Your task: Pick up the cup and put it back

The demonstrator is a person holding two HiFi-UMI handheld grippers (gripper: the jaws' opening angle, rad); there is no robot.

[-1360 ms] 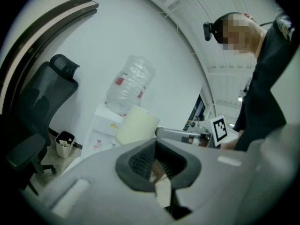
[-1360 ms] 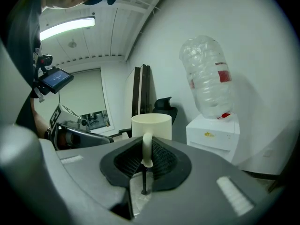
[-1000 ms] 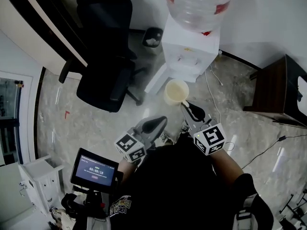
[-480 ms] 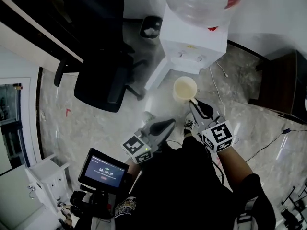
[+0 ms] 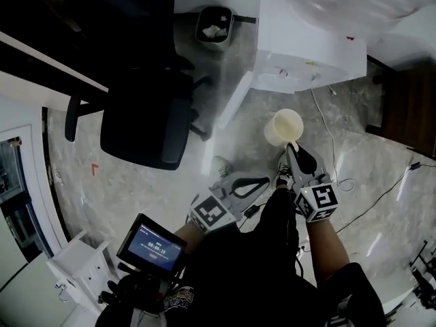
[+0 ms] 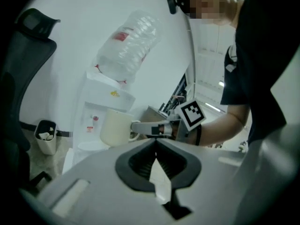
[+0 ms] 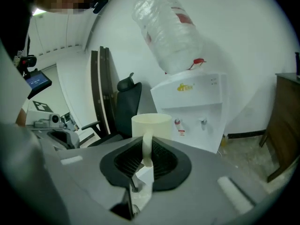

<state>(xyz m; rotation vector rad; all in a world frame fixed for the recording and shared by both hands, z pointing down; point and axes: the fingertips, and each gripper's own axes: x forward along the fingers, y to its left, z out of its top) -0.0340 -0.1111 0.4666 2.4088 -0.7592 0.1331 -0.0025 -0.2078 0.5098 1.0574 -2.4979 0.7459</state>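
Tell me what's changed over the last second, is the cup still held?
The right gripper has carried the cup lower and nearer the water dispenser; the left gripper came down beside it. Unchanged: the right jaws stay shut on the cup's handle, the cup stays upright, the left gripper stays shut and empty.

- Your cream cylindrical cup (image 5: 283, 127) looks matt and smooth.
- The big clear water bottle (image 7: 168, 32) before you is crinkled, glossy plastic.
- The pale marbled floor (image 5: 122, 196) beneath you shines.
- The dark brown cabinet (image 7: 283, 121) looks like wood.
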